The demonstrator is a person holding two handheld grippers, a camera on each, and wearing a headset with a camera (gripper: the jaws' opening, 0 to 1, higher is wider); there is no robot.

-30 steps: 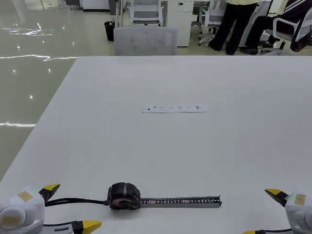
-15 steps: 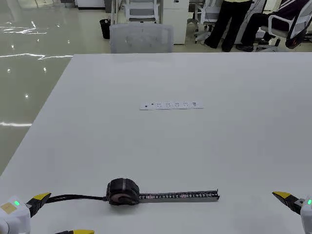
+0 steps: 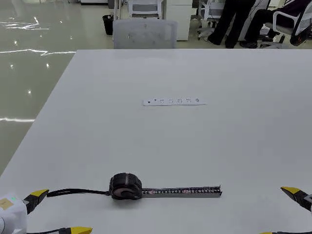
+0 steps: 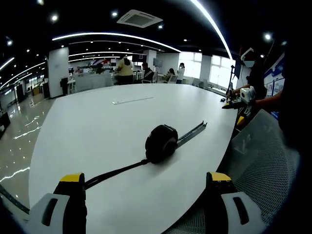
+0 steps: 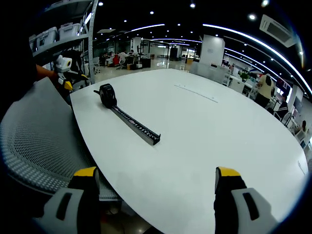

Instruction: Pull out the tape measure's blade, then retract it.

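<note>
Head view: a black round tape measure case (image 3: 126, 186) lies on the white table (image 3: 170, 141) in the lower centre of the frame, close to the table's near edge. Its dark graduated blade (image 3: 181, 191) is extended flat on the surface toward the right, ending at lower centre-right. A black wrist strap (image 3: 78, 192) trails from the case toward the lower left.

Left gripper (image 4: 146, 177): yellow-tipped jaws spread wide and grasping nothing. In the left gripper view the case sits at centre frame, well beyond the tips, with the strap running down toward the bottom edge.

Right gripper (image 5: 156, 171): yellow-tipped jaws likewise parted and empty. In the right gripper view the blade's hooked end lies at centre-left of the frame, well apart from the tips, and the case is further off at upper left.

A white power strip (image 3: 174, 102) lies flat at mid-table, above the tape measure in the head view. A grey chair back (image 3: 144, 33) stands at the table's far edge, top centre.
</note>
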